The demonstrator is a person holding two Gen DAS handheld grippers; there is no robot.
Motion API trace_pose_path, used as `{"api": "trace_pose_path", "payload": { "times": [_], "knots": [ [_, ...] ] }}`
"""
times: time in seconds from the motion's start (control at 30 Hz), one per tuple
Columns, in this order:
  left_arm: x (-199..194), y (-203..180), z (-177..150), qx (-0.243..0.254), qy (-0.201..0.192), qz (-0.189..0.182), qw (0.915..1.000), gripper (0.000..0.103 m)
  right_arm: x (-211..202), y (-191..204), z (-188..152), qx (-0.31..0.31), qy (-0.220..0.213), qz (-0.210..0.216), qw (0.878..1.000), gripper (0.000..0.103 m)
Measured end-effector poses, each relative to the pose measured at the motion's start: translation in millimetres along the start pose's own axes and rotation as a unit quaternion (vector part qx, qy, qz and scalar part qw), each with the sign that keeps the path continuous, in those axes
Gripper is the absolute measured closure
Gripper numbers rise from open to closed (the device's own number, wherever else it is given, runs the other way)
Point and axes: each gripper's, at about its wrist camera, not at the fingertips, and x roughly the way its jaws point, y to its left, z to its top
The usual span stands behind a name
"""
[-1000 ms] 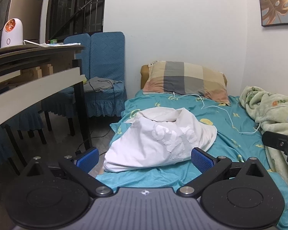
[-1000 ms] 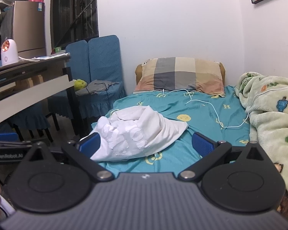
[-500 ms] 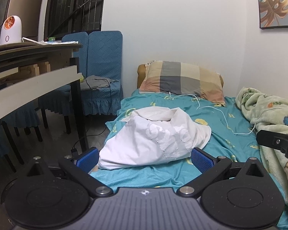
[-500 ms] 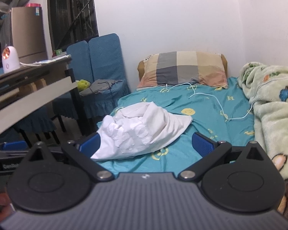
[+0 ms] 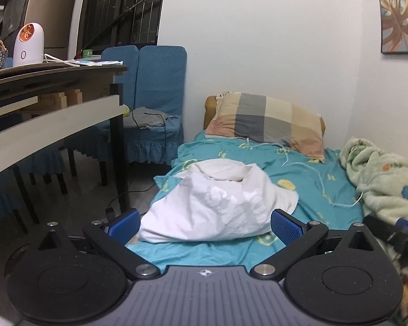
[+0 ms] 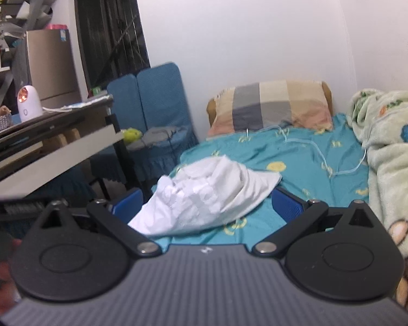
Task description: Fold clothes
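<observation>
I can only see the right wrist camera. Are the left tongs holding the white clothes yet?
Observer: No. The left tongs are open, and the white garment lies on the bed beyond them.
Operator: What's in the picture on the wall? I only see a corner.
Observer: The picture shows a golden leaf.
Operator: Is anything on the floor?
Observer: A black cable runs past the table leg.
</observation>
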Motion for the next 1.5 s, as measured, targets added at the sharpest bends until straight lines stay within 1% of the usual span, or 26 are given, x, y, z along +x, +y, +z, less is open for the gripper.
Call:
{"api": "trace_pose_path", "payload": {
  "times": [0.1,0.2,0.3,0.4,0.47,0.57,0.67,0.77,0.83,0.97,1.07,1.2,1.27,1.33,1.37,1.4,1.47,1.5],
  "knots": [
    [3,-4,7,0.003,-0.002,-0.01,0.9999,0.0,4,-14,2,0.021,0.0,0.006,1.0,0.0],
    [17,-1,9,-0.004,-0.001,-0.023,0.9997,0.001,0,-21,7,0.044,-0.011,0.01,0.999,0.0],
    [35,8,15,-0.014,0.005,-0.039,0.9991,0.001,0,-19,15,0.055,-0.016,0.008,0.998,0.0],
    [57,15,25,-0.016,0.004,-0.044,0.9989,0.001,4,-15,23,0.057,-0.013,0.008,0.998,0.0],
    [79,22,31,-0.02,0.011,-0.046,0.9987,0.001,16,-14,29,0.066,0.002,0.009,0.998,0.0],
    [113,31,38,-0.023,0.019,-0.044,0.9986,0.001,48,-11,45,0.058,0.016,0.006,0.998,0.0],
    [149,41,32,-0.025,0.032,-0.046,0.9981,0.002,102,-7,63,0.043,0.041,0.003,0.998,0.002],
    [181,53,16,-0.024,0.047,-0.044,0.9976,0.003,175,-2,74,0.015,0.071,-0.001,0.997,0.002],
    [202,66,6,-0.032,0.055,-0.046,0.9969,0.003,230,2,74,0.0,0.095,0.002,0.995,0.003],
    [239,90,-7,-0.045,0.062,-0.044,0.9961,0.005,345,8,60,-0.018,0.146,0.006,0.989,0.003],
    [266,105,-17,-0.056,0.066,-0.041,0.9953,0.005,420,20,44,-0.055,0.179,0.015,0.982,0.004],
    [293,112,-27,-0.08,0.082,-0.054,0.9919,0.008,497,38,23,-0.097,0.219,0.031,0.97,0.005],
    [304,111,-31,-0.08,0.086,-0.064,0.991,0.008,522,43,9,-0.117,0.246,0.035,0.961,0.011],
    [314,109,-35,-0.078,0.091,-0.073,0.9902,0.009,539,44,-6,-0.138,0.276,0.027,0.951,0.031],
    [318,107,-37,-0.076,0.093,-0.078,0.9897,0.009,543,44,-12,-0.146,0.285,0.023,0.947,0.035],
    [322,105,-39,-0.075,0.096,-0.082,0.9892,0.01,541,43,-16,-0.151,0.282,0.023,0.947,0.037],
    [327,101,-41,-0.074,0.099,-0.092,0.988,0.011,535,38,-14,-0.14,0.276,0.022,0.951,0.055],
    [327,99,-42,-0.076,0.099,-0.098,0.9873,0.012,530,35,-11,-0.128,0.274,0.021,0.953,0.076]
  ]
}}
